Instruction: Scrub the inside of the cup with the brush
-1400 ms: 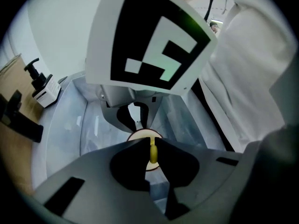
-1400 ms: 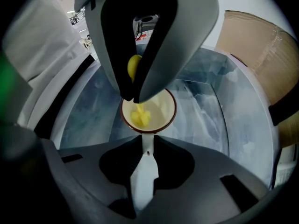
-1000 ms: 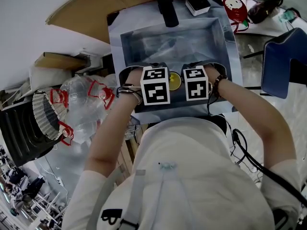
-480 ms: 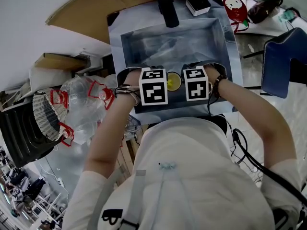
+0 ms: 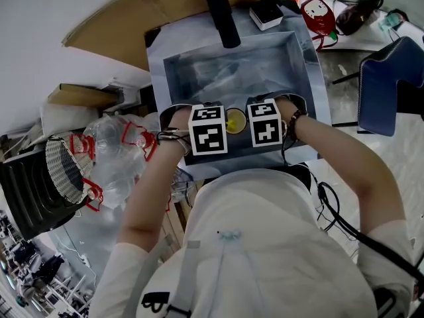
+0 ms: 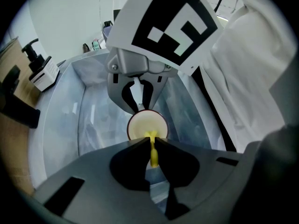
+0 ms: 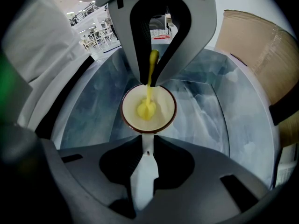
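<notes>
A small cup [image 5: 235, 120] with a dark red rim and a pale inside hangs over the near part of the sink [image 5: 179, 68], between my two grippers. My right gripper [image 7: 148, 141] is shut on the cup's white handle [image 7: 145, 171] and keeps the mouth facing the left gripper. The left gripper [image 6: 150, 141] is shut on the thin yellow brush [image 6: 153, 155]. Its yellow head [image 7: 146, 108] sits inside the cup [image 7: 161, 113], against the bottom. In the head view the left gripper [image 5: 218, 126] and the right gripper [image 5: 255, 124] face each other, marker cubes up.
A black faucet [image 5: 220, 12] and a soap dispenser [image 5: 265, 12] stand at the sink's far rim. A red and white item [image 5: 317, 12] lies on the counter to the right. A blue chair [image 5: 391, 78] stands at right, plastic bags [image 5: 116, 151] and a basket [image 5: 63, 171] at left.
Both grippers stay close together with the cup and brush between them. The head view has shifted slightly, so the sink and grippers sit a little higher and further left in it.
</notes>
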Demonstrator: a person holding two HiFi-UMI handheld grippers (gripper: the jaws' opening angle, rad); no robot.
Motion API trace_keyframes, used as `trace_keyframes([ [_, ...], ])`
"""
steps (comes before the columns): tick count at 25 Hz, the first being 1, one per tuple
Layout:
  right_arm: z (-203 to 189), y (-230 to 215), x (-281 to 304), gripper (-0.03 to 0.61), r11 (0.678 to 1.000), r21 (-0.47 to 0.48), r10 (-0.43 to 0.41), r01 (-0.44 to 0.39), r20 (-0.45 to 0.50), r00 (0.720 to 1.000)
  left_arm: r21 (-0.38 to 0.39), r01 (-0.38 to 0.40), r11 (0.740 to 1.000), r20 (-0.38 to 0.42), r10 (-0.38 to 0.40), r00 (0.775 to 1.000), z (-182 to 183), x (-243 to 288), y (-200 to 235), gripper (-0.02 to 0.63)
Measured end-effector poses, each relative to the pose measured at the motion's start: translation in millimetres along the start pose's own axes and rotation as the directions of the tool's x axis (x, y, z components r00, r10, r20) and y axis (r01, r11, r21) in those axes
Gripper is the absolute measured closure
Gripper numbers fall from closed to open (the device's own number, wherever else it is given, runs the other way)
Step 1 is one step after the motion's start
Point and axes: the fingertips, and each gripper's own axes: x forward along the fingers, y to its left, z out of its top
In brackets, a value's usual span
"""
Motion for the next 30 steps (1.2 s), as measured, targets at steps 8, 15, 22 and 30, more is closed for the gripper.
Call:
trace_keyframes([
  [8,-0.4,0.2,0.7,0.503,1.000,0.002,0.011,-0.011,0.000,1.000,-0.020,-0.014,1.000,0.025,0.014,1.000,-0.5,0.0,1.8,0.578],
  [15,-1.7,-0.1,1.7,0.412,0.999,0.033,0.010,-0.010,0.003,1.000,-0.018,-0.047,0.999,0.023,0.048,0.999,-0.6,-2.0,3.0,0.578],
  [22,-7.0,1.4,-3.4,0.383,0.999,0.038,0.007,-0.006,-0.007,1.000,-0.040,-0.093,0.995,0.038,0.095,0.995,1.0,-6.9,2.2,0.578],
  [30,0.0,1.8,-9.5,0.351,0.999,0.042,-0.023,0.022,0.022,0.999,-0.098,-0.128,0.987,0.067,0.135,0.989,2.8,-14.6,2.5,0.578],
])
